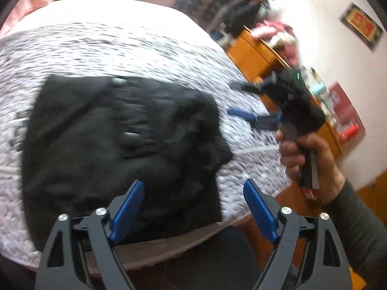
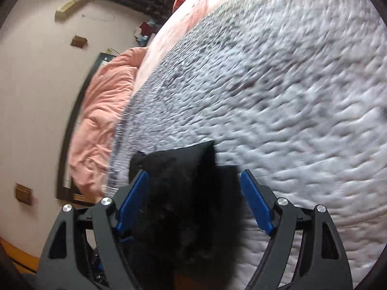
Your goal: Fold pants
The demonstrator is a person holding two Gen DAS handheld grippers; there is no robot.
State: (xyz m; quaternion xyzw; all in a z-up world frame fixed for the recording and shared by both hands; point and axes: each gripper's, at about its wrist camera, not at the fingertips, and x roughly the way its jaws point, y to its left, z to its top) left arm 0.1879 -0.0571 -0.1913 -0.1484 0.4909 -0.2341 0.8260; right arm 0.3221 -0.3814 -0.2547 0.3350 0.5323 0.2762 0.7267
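Note:
The black pants [image 1: 116, 140] lie folded in a thick bundle on the grey-white quilted bed cover [image 1: 121, 48], near the bed's front edge. My left gripper [image 1: 193, 188] is open and empty, hovering over the bundle's near right part. My right gripper [image 1: 244, 116] shows in the left wrist view, held in a hand to the right of the bundle, jaws apart. In the right wrist view the right gripper [image 2: 193, 178] is open, with a corner of the black pants [image 2: 183, 193] seen between its spread fingers; nothing is clamped.
The bed's wooden front edge [image 1: 169, 249] runs just below the pants. An orange wooden cabinet [image 1: 256, 50] with clutter stands right of the bed. A pink duvet [image 2: 101, 111] is bunched at the bed's far end by the wall.

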